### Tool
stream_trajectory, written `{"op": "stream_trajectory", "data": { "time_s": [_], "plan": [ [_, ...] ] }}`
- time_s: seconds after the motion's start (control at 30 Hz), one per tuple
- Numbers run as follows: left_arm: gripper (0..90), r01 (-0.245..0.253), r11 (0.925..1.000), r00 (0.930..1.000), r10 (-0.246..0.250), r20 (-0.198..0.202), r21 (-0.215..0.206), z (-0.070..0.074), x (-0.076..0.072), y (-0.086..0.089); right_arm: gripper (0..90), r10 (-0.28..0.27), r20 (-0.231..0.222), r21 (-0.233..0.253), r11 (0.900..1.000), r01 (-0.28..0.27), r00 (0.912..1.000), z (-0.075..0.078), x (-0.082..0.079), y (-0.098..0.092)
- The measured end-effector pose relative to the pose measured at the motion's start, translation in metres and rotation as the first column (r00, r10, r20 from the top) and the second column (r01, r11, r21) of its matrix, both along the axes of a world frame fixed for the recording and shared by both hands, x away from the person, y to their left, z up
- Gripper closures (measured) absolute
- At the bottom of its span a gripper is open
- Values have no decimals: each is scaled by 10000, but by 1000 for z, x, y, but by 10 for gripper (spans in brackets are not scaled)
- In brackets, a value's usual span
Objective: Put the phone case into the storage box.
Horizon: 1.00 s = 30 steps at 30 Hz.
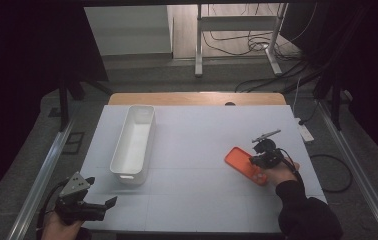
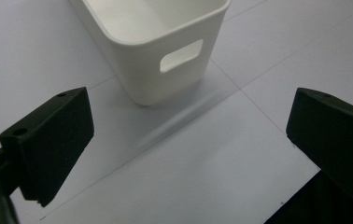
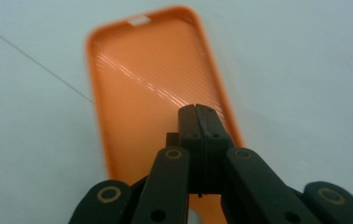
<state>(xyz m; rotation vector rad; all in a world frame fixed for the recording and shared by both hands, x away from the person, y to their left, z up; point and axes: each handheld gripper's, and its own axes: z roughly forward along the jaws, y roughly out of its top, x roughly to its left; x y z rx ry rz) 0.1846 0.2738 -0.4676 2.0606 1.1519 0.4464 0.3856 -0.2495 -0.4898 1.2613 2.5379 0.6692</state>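
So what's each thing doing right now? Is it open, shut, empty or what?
White bin: upright on the table, empty inside.
Orange phone case: lying flat, hollow side up, nothing in it.
Left tool: open, holding nothing.
Right tool: shut, over the case's near end.

Orange phone case (image 3: 151, 88): near end hidden behind the right gripper (image 3: 198, 114), whose jaws are pressed together; whether they pinch the case edge can't be told. Far end blurred. White bin (image 2: 151, 46) cut off by the top edge in the left gripper view. Left hand (image 1: 59, 230) cut off at the bottom edge.
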Motion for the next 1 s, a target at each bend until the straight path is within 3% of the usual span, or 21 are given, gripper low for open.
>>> {"op": "stream_trajectory", "data": {
  "time_s": [0.37,0.77,1.0],
  "plan": [
    [15,-5,10000,10000,5,3,-9,0,0,0,895,555,-5,466,9974,-554,9985,-4,4,36],
    [16,18,10000,10000,-18,18,-8,0,0,0,895,929,-60,64,9957,-929,9957,-11,6,61],
    [16,36,10000,10000,-36,27,27,0,0,0,895,1369,-420,118,9906,-1365,9897,-11,-4,65]
  ]
}}
